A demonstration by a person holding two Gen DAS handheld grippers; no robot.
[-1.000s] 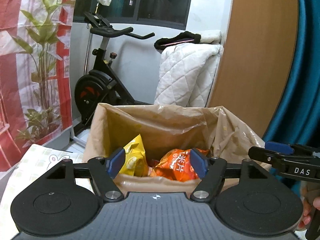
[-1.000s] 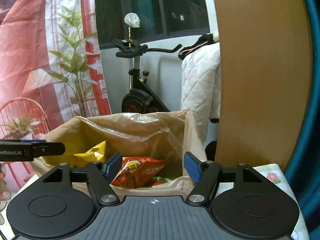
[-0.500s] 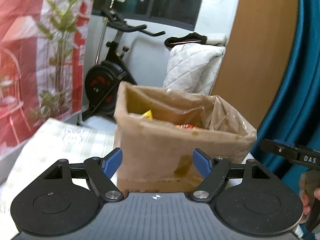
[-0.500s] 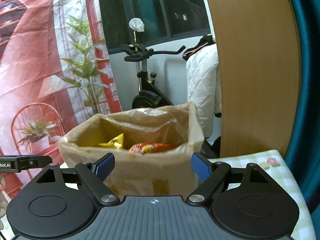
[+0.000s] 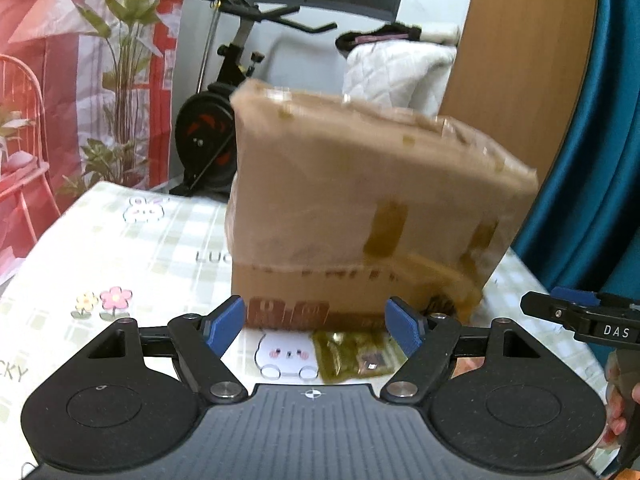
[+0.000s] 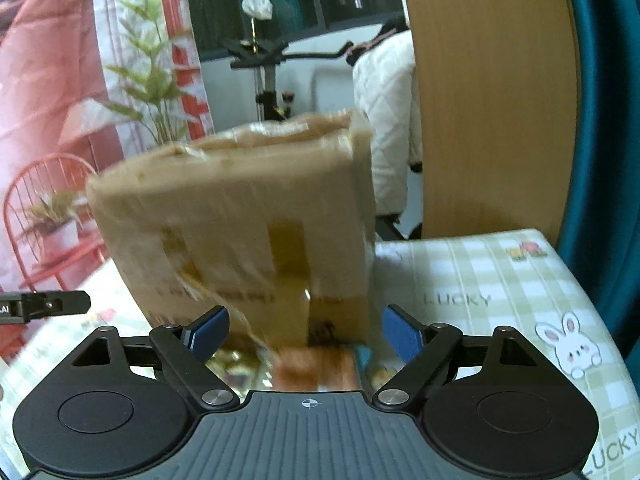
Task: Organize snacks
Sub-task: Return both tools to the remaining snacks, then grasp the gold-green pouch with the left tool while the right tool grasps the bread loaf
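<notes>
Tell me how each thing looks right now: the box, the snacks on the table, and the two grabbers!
cardboard box: upright on the tablecloth, wrapped in plastic and tape, inside hidden.
green snack packet: flat on the tablecloth in front of the box.
brown snack packet: lying by the box, blurred.
left hand-held gripper: open, holding nothing.
right hand-held gripper: open, holding nothing.
tablecloth: spread flat.

Both views dropped: box (image 5: pixel 360 208) interior hidden, green packet (image 5: pixel 352 354) now visible

Left gripper (image 5: pixel 316 325) and right gripper (image 6: pixel 306 333) side by side, fingers apart, nothing held.
</notes>
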